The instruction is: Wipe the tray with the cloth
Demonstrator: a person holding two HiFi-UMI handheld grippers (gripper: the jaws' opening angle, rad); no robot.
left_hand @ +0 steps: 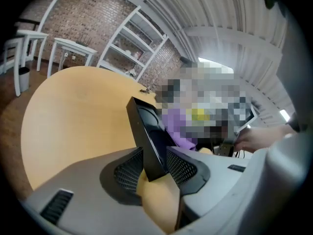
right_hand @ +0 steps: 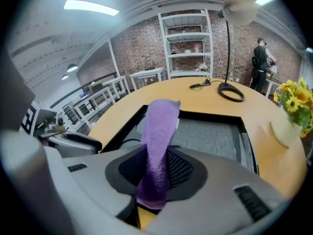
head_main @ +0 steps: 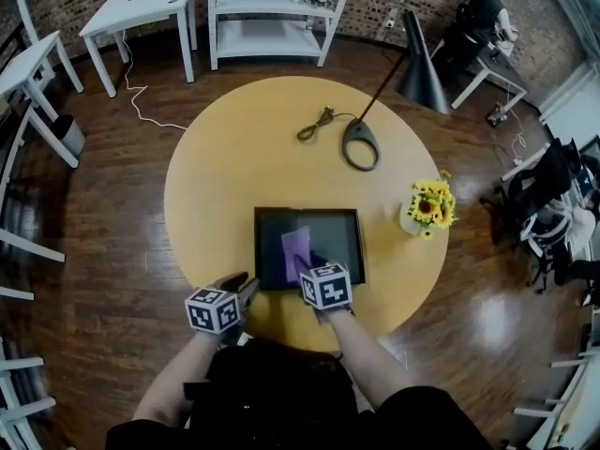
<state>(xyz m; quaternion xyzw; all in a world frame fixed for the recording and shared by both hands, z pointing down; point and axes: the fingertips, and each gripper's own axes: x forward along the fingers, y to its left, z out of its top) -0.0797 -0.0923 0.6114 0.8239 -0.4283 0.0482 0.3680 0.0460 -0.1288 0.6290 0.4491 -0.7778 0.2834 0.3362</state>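
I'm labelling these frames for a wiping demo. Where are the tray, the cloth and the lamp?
tray (head_main: 270, 247): head view, bare left part of its floor.
cloth (right_hand: 159, 131): right gripper view, middle of the purple strip.
lamp (head_main: 424, 81): head view, its dark shade.

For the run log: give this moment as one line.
left gripper: shut on tray edge | right gripper: shut on purple cloth, over tray

Bright indoor light from ceiling strip light (right_hand: 91, 7) (hazy edges); strong fisheye bending, dark corners.
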